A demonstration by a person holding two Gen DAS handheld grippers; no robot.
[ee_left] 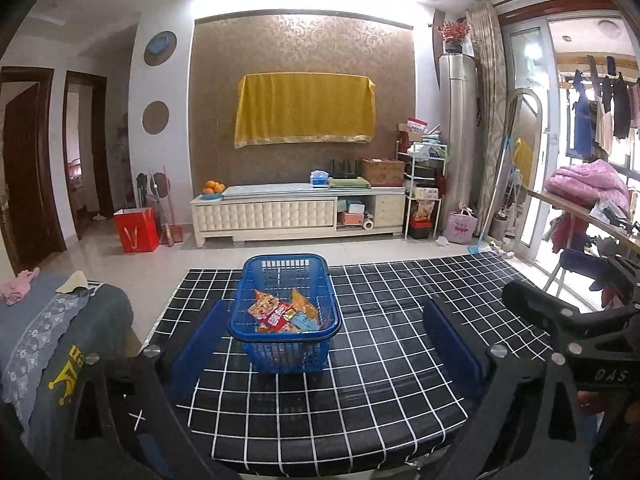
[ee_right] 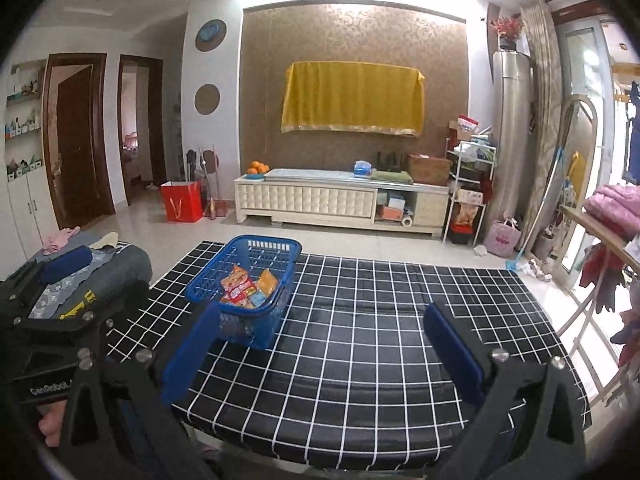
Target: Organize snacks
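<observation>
snacks (ee_left: 285, 312) packed in basket (ee_left: 256, 276) on counter (ee_left: 400, 340), so left tool (ee_left: 324, 340) and right tool (ee_right: 320, 344) both spread, empty

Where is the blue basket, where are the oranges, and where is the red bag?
blue basket (ee_left: 285, 330), left wrist view, on its front rim.
oranges (ee_left: 213, 187), left wrist view, on the middle of the pile.
red bag (ee_right: 181, 201), right wrist view, on its front face.
</observation>
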